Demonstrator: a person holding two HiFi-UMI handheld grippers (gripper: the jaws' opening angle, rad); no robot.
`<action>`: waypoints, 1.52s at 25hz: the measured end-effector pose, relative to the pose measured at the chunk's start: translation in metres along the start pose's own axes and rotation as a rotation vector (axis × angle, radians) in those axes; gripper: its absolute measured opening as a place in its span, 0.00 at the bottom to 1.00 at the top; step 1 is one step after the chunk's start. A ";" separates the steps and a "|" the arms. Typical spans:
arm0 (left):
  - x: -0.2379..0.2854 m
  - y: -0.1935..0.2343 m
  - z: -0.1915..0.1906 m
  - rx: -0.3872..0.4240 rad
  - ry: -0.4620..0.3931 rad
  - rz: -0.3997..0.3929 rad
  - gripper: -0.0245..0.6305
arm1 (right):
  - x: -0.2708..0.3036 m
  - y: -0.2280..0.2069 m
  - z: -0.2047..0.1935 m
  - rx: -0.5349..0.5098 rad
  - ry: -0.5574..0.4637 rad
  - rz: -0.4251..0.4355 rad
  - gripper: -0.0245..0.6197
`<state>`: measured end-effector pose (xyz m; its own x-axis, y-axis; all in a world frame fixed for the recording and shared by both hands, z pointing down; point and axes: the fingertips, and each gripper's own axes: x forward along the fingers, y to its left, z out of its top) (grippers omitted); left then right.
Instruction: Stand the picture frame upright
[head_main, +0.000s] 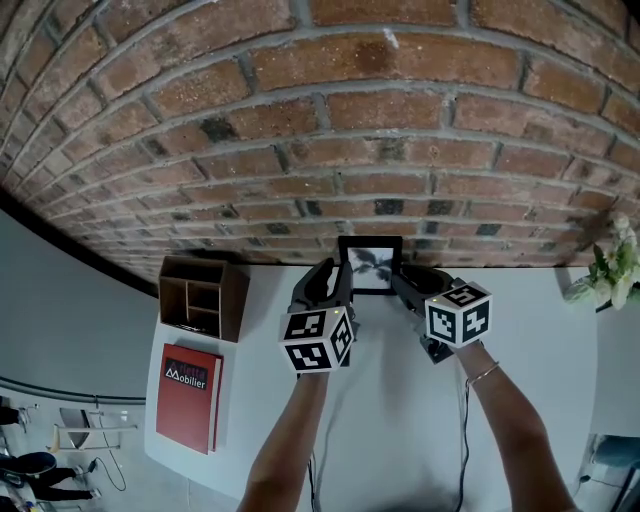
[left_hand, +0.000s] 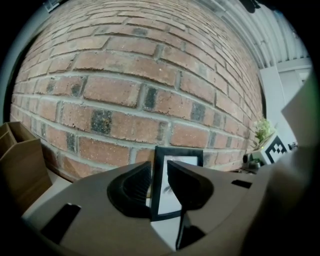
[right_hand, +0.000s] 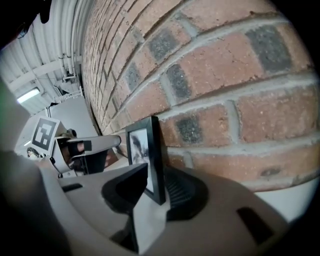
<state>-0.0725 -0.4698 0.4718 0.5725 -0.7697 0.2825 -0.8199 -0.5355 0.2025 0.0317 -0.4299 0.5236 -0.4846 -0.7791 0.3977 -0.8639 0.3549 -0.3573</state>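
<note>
Brick wall (head_main: 330, 120), far: rough, matt red-brown brick with gritty grey mortar.
Picture frame (head_main: 370, 265): black moulding, smooth, low sheen. Print face smooth; can't tell if it is glazed.
Table (head_main: 400, 420): white top, smooth, matt.
Desk organiser (head_main: 203, 297), far left: brown wood, satin finish.
Book (head_main: 188, 395), near left: red cover, smooth, slightly glossy.
Left gripper (left_hand: 159, 182) and right gripper (right_hand: 156, 187): matt grey-beige plastic shells; black ribbed pads (left_hand: 135, 185), rubbery look.
Marker cubes (head_main: 318, 340): matt black-and-white faces.
Bracelet (head_main: 482, 374), right wrist: thin, metallic shine.

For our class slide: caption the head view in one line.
Left gripper and right gripper flank an upright picture frame before a brick wall.
</note>
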 end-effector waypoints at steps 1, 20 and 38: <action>-0.003 -0.001 0.000 0.006 0.001 -0.001 0.19 | -0.003 0.000 0.000 0.005 -0.004 -0.006 0.18; -0.097 -0.041 0.008 0.072 -0.011 -0.014 0.05 | -0.112 0.059 0.012 -0.050 -0.081 -0.183 0.18; -0.186 -0.071 -0.004 0.079 -0.025 -0.043 0.03 | -0.203 0.108 0.000 -0.047 -0.173 -0.272 0.04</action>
<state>-0.1210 -0.2869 0.4086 0.6076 -0.7533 0.2518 -0.7930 -0.5930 0.1395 0.0368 -0.2329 0.4039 -0.2077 -0.9236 0.3222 -0.9660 0.1418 -0.2162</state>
